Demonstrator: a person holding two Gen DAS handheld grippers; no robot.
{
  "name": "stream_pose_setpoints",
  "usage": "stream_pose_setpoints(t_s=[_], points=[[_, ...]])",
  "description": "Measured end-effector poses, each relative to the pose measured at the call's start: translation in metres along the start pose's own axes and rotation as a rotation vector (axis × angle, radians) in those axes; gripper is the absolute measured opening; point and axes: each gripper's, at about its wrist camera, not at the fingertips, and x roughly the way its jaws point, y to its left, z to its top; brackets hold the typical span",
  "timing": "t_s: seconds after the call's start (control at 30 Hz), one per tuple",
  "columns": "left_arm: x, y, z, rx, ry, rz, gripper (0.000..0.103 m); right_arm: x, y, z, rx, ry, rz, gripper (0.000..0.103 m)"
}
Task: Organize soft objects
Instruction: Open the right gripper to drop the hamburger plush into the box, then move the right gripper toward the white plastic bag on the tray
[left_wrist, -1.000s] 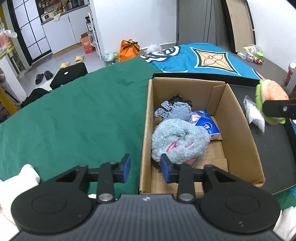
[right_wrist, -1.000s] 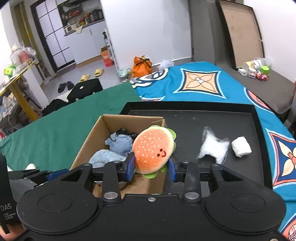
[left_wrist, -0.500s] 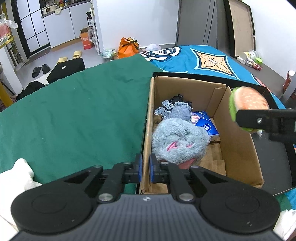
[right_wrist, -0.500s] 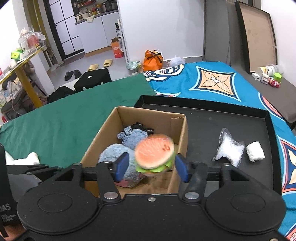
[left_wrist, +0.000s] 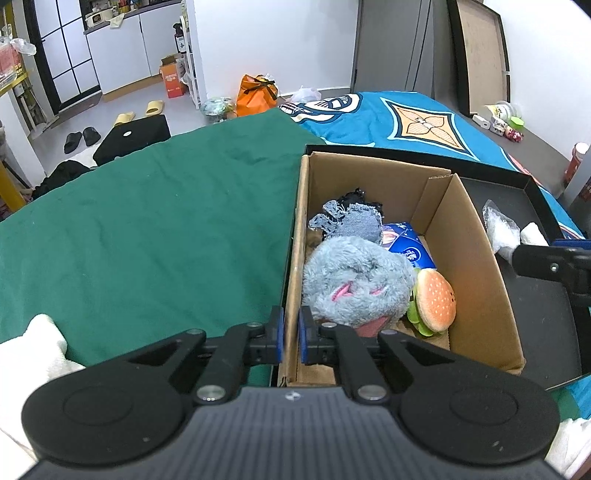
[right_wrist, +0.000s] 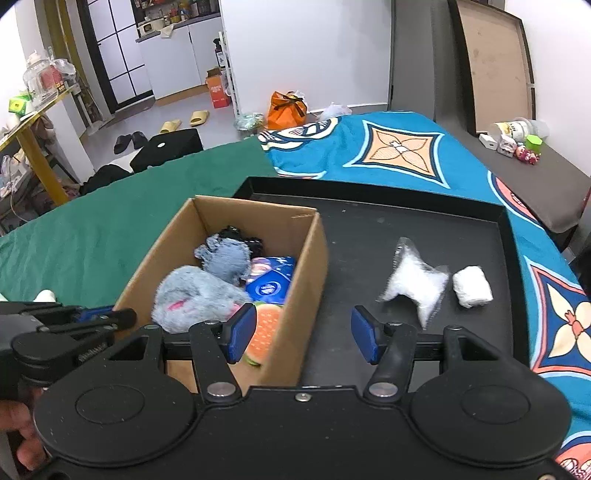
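The left gripper (left_wrist: 290, 339) is held pitched downward with jaws clamped together, the right gripper (right_wrist: 303, 338) likewise pitched, jaws parted and empty

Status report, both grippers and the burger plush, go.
Left hand-held gripper shut on cardboard box wall. Right hand-held gripper open, empty. Orange burger plush in box. Nothing in the way.

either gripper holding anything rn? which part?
Left gripper is shut on the cardboard box, pinching its near left wall. Right gripper is open and empty; burger plush lies in the box.
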Motion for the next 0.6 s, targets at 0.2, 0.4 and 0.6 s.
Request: stream_pose_setpoints(t_s=[0.2,0.4,0.6], points=[[0.000,-0.004,0.002,0.016,0.010,0.021,0.008,-0.002,-0.017,-0.002,0.005,0.002,-0.008,0.060],[-0.003,-0.012,0.005,0.054,0.007,0.059,0.010,-0.001,-0.034,-0.001,0.015,-0.005,-0.003,0.060],[-0.002,-0.016,0.008,0.076,0.025,0.092,0.014,0.000,-0.052,0.005,0.012,-0.021,0.004,0.060]])
